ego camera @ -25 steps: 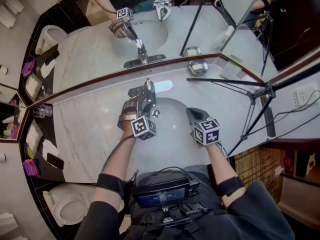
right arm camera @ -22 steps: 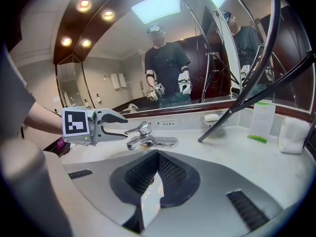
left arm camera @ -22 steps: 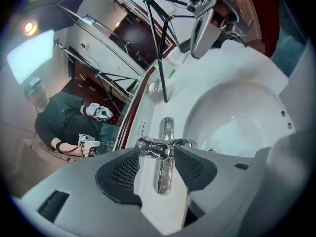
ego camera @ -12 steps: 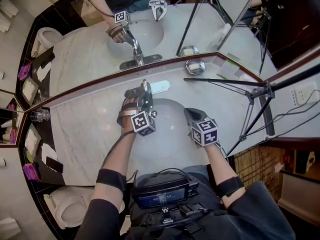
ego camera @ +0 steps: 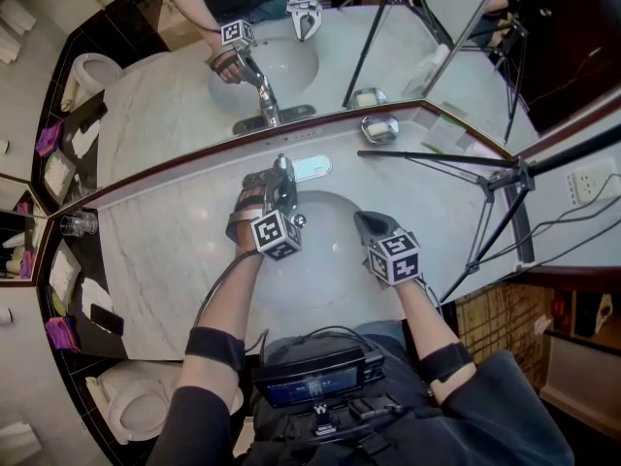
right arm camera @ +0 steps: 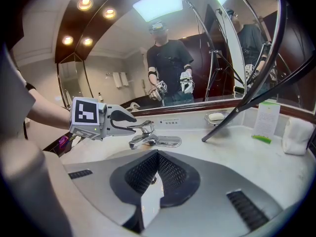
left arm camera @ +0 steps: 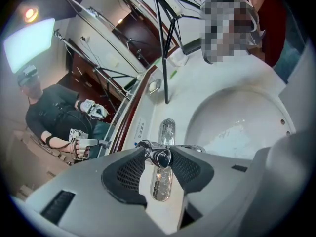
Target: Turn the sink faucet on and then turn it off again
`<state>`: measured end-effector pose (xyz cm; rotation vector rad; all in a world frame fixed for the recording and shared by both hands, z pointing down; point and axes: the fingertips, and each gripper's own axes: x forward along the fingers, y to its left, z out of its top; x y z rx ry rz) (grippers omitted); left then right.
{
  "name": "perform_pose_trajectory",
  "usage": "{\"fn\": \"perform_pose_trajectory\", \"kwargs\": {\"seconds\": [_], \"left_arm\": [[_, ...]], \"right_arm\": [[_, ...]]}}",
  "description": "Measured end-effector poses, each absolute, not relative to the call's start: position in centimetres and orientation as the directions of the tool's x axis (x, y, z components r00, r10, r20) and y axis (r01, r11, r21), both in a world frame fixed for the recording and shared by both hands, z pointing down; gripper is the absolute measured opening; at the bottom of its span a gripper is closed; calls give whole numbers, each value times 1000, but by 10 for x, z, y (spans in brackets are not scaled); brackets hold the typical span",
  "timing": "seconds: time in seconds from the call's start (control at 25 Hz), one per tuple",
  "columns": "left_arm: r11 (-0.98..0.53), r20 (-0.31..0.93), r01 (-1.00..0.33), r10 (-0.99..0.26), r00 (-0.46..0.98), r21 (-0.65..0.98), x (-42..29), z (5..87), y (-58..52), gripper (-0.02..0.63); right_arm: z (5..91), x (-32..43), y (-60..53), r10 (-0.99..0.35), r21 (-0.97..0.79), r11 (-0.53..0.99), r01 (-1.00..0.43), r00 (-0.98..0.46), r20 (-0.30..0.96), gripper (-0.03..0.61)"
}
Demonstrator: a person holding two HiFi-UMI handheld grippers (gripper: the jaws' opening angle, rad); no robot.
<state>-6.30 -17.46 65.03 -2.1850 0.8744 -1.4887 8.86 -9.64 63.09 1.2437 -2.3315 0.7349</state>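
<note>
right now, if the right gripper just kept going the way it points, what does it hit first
Most likely the inside of the sink basin, near the drain stopper; the shut right gripper aims down into it, short of the faucet. Depth is uncertain.

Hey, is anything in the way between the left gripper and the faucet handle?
Nothing visible stands in the way. The left gripper has just been closing its jaws, and the faucet handle already sits between them, touching both pads.
</note>
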Motion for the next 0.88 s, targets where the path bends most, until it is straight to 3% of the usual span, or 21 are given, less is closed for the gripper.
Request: {"fn": "perform_pose_trajectory", "kwargs": {"seconds": [0.88], "left_arm": [[-752, 698, -345, -655, 290, -562, -61, 630, -210, 166]], "right_arm": [[627, 89, -96, -644, -267, 465, -844, -530, 552, 18]]}}
